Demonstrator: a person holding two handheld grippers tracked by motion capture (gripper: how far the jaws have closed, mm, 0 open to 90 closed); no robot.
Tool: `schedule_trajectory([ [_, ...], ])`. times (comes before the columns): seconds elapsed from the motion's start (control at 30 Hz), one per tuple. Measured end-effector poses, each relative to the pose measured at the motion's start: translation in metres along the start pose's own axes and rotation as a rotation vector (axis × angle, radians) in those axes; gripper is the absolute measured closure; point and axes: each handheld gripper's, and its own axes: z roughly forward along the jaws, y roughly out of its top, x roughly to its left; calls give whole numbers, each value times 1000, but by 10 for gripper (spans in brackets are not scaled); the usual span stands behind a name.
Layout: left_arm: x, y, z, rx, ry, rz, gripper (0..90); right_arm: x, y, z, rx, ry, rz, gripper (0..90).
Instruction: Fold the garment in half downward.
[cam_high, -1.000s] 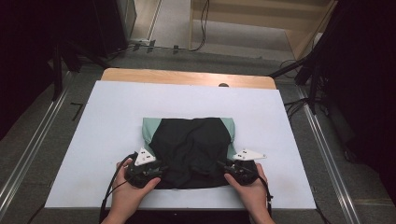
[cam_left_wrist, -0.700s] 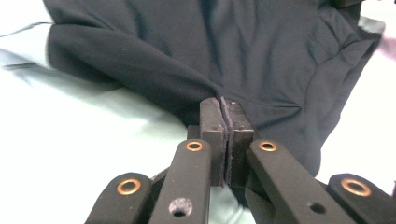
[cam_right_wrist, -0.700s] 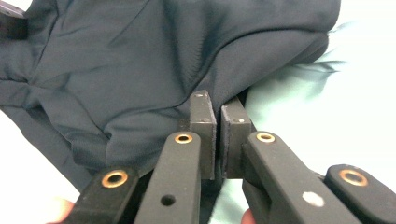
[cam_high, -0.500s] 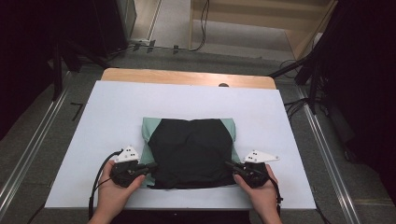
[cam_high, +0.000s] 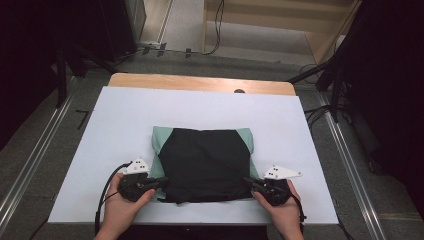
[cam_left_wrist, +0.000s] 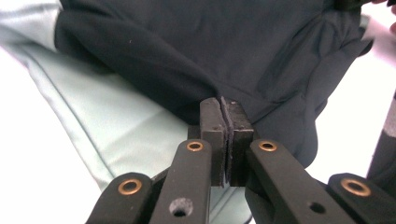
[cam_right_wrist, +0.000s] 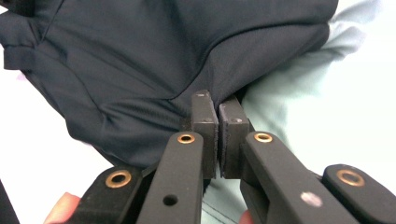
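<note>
- Your left hand (cam_high: 120, 205) comes in at about 7 o'clock on the white surface (cam_high: 100, 130), holding the left tool (cam_high: 161, 183) with its grey plate on top and its cable looping out toward the near edge.
- Your right hand (cam_high: 280, 210) comes in at about 5 o'clock with the right tool (cam_high: 248, 183), also plate up.
- In the left gripper view, the left tool (cam_left_wrist: 224, 140) has its jaws pressed together on a fold of the black fabric at the near-left corner of the folded garment (cam_left_wrist: 210, 51); a thin edge of cloth shows between the pads.
- In the right gripper view, the right tool (cam_right_wrist: 217, 140) is likewise clamped on the black fabric at the near-right corner of the garment (cam_right_wrist: 154, 60), the cloth drawn into creases that run to the jaws.
- The garment (cam_high: 205, 157) lies flat at the centre of the surface, slightly toward 6 o'clock: a black body with pale green sleeves (cam_high: 161, 142) showing at its left and right sides.
- The two tools point inward at each other across the garment's near hem, well apart, one at each corner.
- Beyond the white sheet, at 12 o'clock, a strip of bare wooden top (cam_high: 200, 82) shows, with a small dark round hole (cam_high: 239, 91) in it.
</note>
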Motion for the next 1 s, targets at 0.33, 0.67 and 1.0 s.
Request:
schedule_trajectory([
  [0.33, 4, -5, 6, -30, -8, 2, 823, -3, -3, 4, -32, 6, -37, 770],
  [0.67, 8, -2, -10, -130, 1, 8, 453, -6, 3, -11, -153, -26, -41, 330],
  [1.0, 13, 3, -23, -202, 8, 2, 167, -11, 7, -20, -207, -37, -26, 0],
])
